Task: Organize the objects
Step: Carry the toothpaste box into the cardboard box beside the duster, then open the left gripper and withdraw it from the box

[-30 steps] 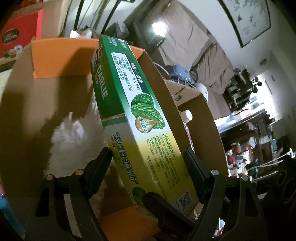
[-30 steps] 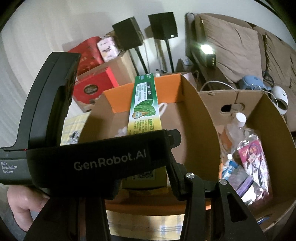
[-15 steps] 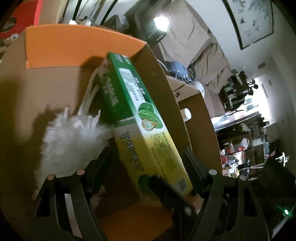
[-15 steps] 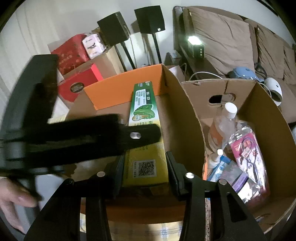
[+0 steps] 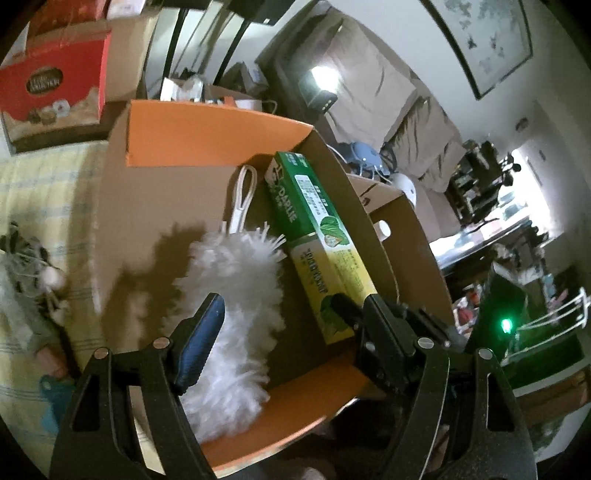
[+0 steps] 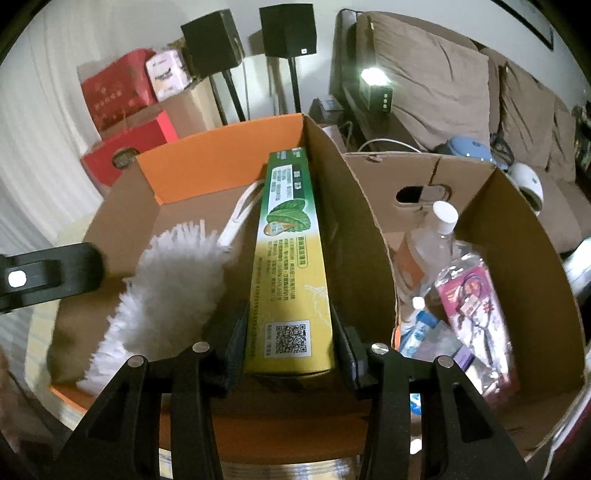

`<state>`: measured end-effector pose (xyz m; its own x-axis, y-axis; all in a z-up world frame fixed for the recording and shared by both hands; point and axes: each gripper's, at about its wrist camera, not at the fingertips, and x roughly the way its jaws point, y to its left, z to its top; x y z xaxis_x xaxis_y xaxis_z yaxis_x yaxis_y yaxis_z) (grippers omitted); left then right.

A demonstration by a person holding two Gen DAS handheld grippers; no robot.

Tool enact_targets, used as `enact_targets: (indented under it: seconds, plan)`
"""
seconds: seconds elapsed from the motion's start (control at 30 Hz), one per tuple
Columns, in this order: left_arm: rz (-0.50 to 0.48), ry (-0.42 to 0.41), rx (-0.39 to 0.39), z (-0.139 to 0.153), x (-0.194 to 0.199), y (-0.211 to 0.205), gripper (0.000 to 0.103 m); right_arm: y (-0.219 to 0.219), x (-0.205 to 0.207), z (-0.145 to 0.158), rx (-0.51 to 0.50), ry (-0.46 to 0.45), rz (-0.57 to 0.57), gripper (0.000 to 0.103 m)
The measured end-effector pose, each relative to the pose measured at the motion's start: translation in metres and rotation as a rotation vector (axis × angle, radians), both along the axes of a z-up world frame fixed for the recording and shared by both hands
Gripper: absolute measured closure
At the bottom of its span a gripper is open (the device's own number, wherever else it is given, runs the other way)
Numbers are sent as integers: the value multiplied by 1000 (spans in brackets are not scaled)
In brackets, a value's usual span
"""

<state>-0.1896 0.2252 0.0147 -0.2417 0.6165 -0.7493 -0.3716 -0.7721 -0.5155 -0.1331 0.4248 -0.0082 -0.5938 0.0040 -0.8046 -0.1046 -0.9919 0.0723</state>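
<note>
Now only our right view shows the bottle (image 6: 436,236); right gripper (image 6: 290,350) clamps the toothpaste box (image 6: 291,258), left gripper (image 5: 284,332) gapes empty.

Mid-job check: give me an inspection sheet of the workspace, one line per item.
Surface: yellow checked cloth under the boxes.
Job's things: green-and-yellow toothpaste carton lies in the orange-lined cardboard box, against its right wall; white fluffy duster beside it.
Clutter: second cardboard box holds a clear bottle and a pink packet.
Grippers: right gripper shut on the carton's near end; left gripper open, over the duster.
Cables: white cable behind the boxes.
Surroundings: brown sofa, black speakers, red boxes.
</note>
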Motion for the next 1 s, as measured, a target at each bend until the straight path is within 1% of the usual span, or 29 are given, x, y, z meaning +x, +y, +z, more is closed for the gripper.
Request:
enact_targets:
  seconds: [0.1, 0.23, 0.27, 0.33, 0.4, 0.47, 0.57, 0.6, 0.7, 0.73, 0.77, 0.87, 0.97, 1.0]
  plan:
    - [-14, 38, -28, 6, 12, -7, 28, -3, 1, 0, 66, 0, -7, 59]
    - [-26, 72, -60, 10, 22, -15, 27, -3, 3, 0, 103, -2, -17, 59]
    - [-26, 77, -65, 11, 25, -18, 26, -3, 3, 0, 103, -1, -19, 59]
    - [-16, 87, -67, 13, 28, -27, 24, -5, 5, 1, 70, 8, -9, 59]
    - [-9, 86, -59, 14, 30, -35, 24, -7, 5, 1, 22, 11, 13, 55]
    - [-2, 83, -53, 14, 32, -43, 24, -11, 4, -2, 13, -3, 30, 54]
    - [15, 91, -60, 15, 35, -53, 24, -23, 1, -7, 74, -36, 52, 54]
    - [19, 90, -62, 14, 35, -57, 24, -26, -1, -11, 126, -57, 48, 54]
    - [28, 85, -64, 11, 36, -67, 24, -26, -3, -16, 187, -83, 37, 54]
    - [33, 85, -67, 11, 36, -70, 24, -25, -3, -16, 210, -86, 27, 55]
    - [35, 85, -69, 10, 37, -72, 24, -25, -3, -16, 229, -84, 23, 59]
    - [49, 80, -75, 6, 38, -83, 24, -23, -2, -15, 250, -82, 23, 60]
    - [65, 82, -86, 2, 38, -97, 24, -23, 2, -12, 226, -60, 26, 60]
    - [77, 83, -93, 1, 39, -104, 23, -23, 4, -9, 206, -47, 23, 58]
